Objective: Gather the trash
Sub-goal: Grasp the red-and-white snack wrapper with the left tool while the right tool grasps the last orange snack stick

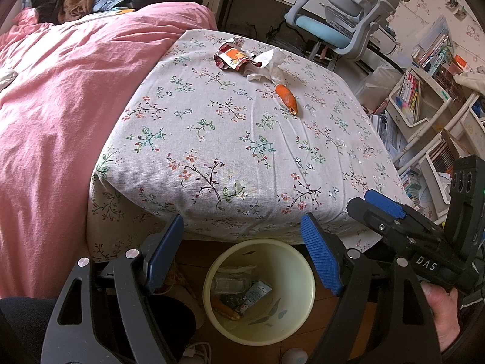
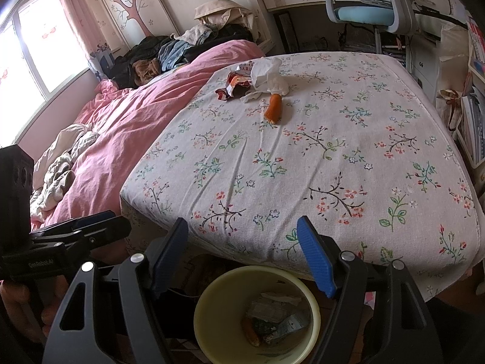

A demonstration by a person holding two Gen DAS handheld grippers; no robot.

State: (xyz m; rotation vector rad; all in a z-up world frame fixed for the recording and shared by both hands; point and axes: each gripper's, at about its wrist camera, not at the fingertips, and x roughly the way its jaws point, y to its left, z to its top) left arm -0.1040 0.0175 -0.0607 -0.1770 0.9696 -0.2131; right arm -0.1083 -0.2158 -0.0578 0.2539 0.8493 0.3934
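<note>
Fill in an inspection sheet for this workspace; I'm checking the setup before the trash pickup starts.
Surface: floral cloth, bare apart from the trash at its far end.
Job's things: wrapper, tissue and orange peel on the cloth; bin on the floor below the near edge, already holding some trash.
Clutter: clothes pile on the pink quilt.
Grippers: left gripper and right gripper both open, empty, above the bin.
Cables: white cord on the floor beside the bin.
Surroundings: chair, bookshelves, window.
</note>
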